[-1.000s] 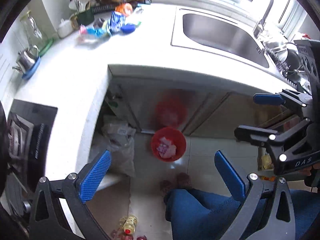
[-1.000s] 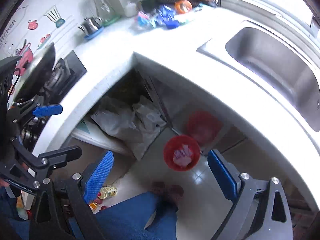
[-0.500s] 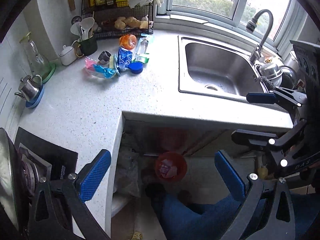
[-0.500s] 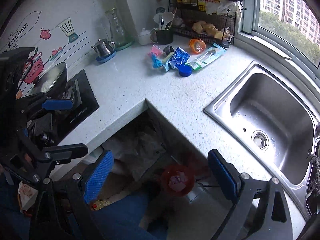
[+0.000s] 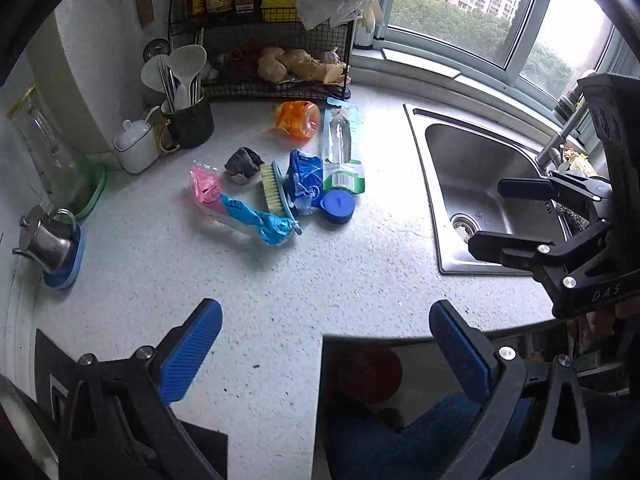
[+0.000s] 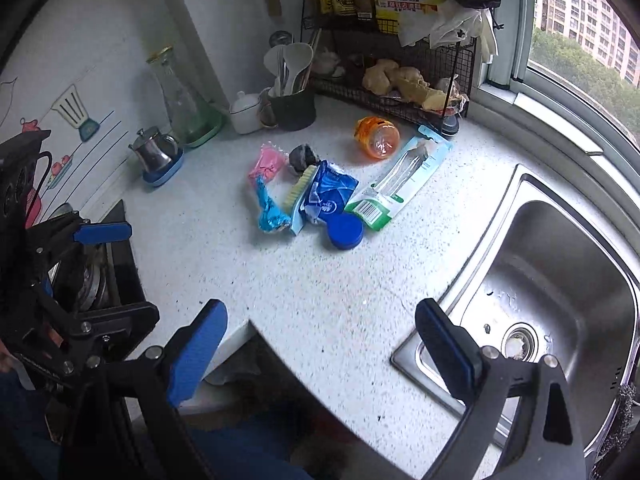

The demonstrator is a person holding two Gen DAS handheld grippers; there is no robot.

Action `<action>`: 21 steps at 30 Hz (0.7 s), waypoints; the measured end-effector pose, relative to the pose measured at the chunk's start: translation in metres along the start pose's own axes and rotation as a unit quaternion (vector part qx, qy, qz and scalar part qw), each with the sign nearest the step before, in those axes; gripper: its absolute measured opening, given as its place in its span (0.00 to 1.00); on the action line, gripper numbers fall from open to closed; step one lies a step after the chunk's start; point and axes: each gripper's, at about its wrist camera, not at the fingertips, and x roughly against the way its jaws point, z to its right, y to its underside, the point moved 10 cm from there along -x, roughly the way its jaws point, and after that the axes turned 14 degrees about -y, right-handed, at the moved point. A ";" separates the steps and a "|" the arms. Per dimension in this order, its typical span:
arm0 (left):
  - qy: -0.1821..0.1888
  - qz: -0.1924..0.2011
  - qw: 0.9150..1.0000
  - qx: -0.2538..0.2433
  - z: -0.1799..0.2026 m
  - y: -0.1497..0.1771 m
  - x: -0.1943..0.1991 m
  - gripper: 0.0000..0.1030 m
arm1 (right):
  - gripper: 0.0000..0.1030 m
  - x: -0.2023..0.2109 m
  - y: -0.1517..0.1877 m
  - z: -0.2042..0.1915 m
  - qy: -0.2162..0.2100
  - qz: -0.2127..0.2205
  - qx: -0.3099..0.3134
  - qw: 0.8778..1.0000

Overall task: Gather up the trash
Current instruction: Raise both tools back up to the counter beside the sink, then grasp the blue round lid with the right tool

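Trash lies in a heap on the white speckled counter (image 5: pixel 280 288): a pink wrapper (image 5: pixel 204 188), a light-blue wrapper (image 5: pixel 260 220), a dark-blue packet (image 5: pixel 304 176), a blue lid (image 5: pixel 338 207), a toothbrush package (image 5: pixel 342 152), an orange bottle (image 5: pixel 298 120) and a dark crumpled wad (image 5: pixel 244 160). A scrub brush (image 5: pixel 274 190) lies among them. The right wrist view shows the same heap: blue lid (image 6: pixel 346 232), orange bottle (image 6: pixel 378 136), toothbrush package (image 6: pixel 400 180). My left gripper (image 5: pixel 324 344) and right gripper (image 6: pixel 320 344) both hover open near the counter's front edge, well short of the heap, holding nothing.
A steel sink (image 5: pixel 476 184) lies to the right. A wire rack (image 5: pixel 276 60), utensil cup (image 5: pixel 188 120), white pot (image 5: pixel 136 146), glass jar (image 6: pixel 180 96) and small kettle (image 5: pixel 50 240) line the back and left. A hob (image 6: pixel 104 280) sits at left. A red bin (image 5: pixel 368 372) stands below.
Both grippers have swung up from facing the red bin on the floor to facing the counter top and the trash heap. Both have stayed open and empty.
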 end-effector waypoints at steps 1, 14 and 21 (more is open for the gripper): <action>-0.002 -0.003 1.000 0.000 -0.006 -0.006 -0.007 1.00 | 0.92 -0.007 -0.005 0.003 0.001 -0.004 -0.005 1.000; 0.008 -0.084 0.996 0.019 -0.055 -0.026 -0.102 1.00 | 0.61 -0.131 -0.018 0.054 0.008 -0.110 -0.088 0.990; 0.021 -0.118 0.993 0.019 -0.059 -0.013 -0.131 1.00 | 0.61 -0.154 -0.023 0.071 0.026 -0.126 -0.101 0.987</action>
